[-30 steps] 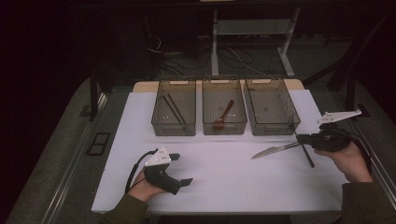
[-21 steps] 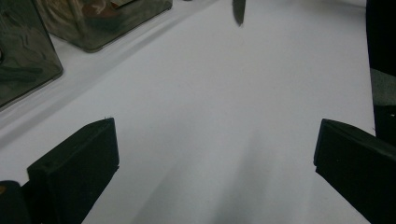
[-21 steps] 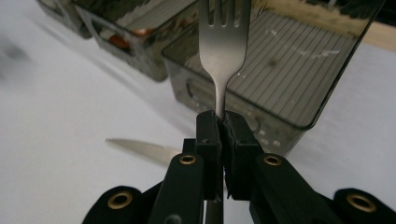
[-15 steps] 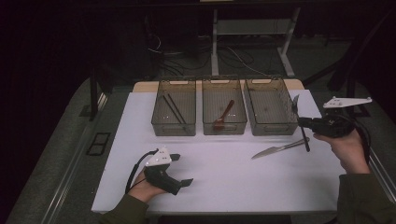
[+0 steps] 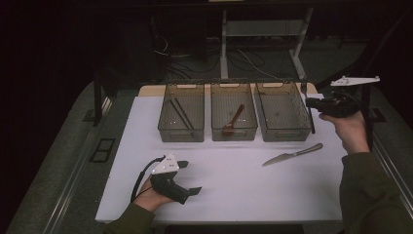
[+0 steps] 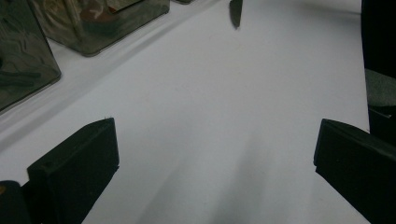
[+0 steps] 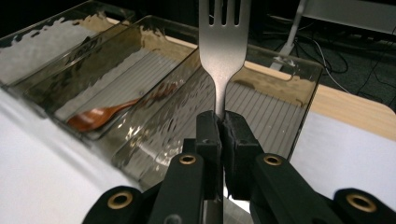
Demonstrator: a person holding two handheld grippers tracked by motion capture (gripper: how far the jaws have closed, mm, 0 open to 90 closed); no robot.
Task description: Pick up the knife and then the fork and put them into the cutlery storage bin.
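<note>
My right gripper is shut on the neck of a metal fork, whose tines point away from the jaws. In the high view the right gripper is held up at the near right corner of the right bin, with the fork hanging dark below it. A table knife lies on the white table in front of that bin. My left gripper rests on the table at the front left. Its jaws stand wide open with nothing between them.
Three clear bins stand in a row at the back. The left bin holds dark chopsticks. A red-brown spoon lies in the middle bin. The right bin looks bare inside. A wooden strip borders the table's far side.
My right gripper has risen and moved away from me with the fork, from beside the knife to the right bin's corner. The knife and the left gripper have stayed in place.
</note>
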